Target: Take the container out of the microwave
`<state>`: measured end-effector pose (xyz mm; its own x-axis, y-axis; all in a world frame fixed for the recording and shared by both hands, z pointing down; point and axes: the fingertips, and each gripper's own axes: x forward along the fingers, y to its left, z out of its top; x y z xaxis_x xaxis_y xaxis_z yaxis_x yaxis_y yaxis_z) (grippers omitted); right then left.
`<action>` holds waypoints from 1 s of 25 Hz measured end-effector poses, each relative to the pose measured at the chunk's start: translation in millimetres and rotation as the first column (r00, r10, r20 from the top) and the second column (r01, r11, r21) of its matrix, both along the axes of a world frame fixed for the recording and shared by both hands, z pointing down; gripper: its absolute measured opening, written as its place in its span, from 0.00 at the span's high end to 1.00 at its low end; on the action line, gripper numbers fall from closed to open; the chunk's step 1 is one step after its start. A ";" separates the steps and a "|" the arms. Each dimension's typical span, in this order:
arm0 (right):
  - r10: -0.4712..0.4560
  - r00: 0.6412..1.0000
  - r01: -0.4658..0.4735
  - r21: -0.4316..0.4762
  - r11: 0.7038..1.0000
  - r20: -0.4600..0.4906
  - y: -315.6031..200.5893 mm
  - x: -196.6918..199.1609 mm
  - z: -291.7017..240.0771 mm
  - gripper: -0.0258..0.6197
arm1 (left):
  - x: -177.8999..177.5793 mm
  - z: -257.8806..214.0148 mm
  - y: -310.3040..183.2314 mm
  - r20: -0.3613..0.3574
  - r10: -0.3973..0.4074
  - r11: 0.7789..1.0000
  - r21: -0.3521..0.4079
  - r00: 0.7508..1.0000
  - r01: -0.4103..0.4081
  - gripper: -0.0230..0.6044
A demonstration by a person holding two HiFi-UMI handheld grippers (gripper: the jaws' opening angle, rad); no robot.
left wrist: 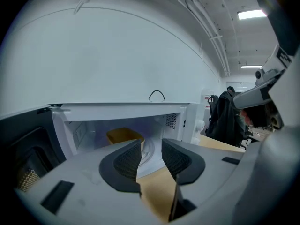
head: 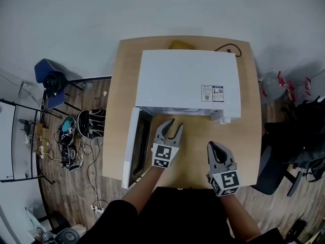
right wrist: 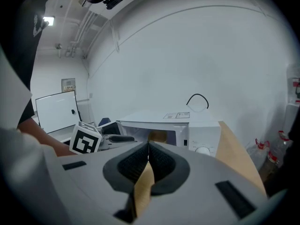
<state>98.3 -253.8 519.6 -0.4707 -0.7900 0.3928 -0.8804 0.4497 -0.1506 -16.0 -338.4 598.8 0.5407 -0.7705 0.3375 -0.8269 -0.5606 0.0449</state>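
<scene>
My left tongs (head: 172, 126) hover in front of the white box-shaped microwave (head: 188, 80). Its dark-windowed door (head: 133, 146) is swung open to the left. The jaws are partly apart with nothing between them. My right tongs (head: 217, 146) are closed and empty above the light wooden tabletop (head: 122, 95). The yellow rounded-rectangular container (left wrist: 123, 135) sits inside the microwave cavity, toward its back left.
</scene>
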 end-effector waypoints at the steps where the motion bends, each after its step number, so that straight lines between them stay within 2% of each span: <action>1: -0.001 1.000 0.001 -0.003 1.000 -0.002 -1.2 1.8 2.3 0.87 | 0.8 2.7 -4.9 0.007 -0.001 1.000 0.003 1.000 0.001 0.78; 9: 0.057 0.998 -0.057 -0.029 0.998 -0.017 -4.8 28.7 16.0 0.87 | 10.5 26.9 -44.9 0.118 0.015 0.998 0.066 0.993 -0.023 0.75; 14: 0.065 0.998 -0.065 -0.053 0.996 -0.015 -6.2 39.4 27.9 0.87 | 10.9 38.7 -69.5 0.137 -0.011 0.997 0.077 0.991 0.000 0.73; 25: 0.058 0.998 -0.056 -0.094 0.994 0.020 -22.0 45.7 47.7 0.87 | 23.1 54.4 -102.1 0.205 0.018 0.996 0.081 0.979 -0.035 0.66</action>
<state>144.0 -275.8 567.2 -0.4353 -0.7762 0.4561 -0.9002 0.3815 -0.2099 7.1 -440.4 653.3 0.4877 -0.7873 0.3771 -0.7988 -0.5768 -0.1712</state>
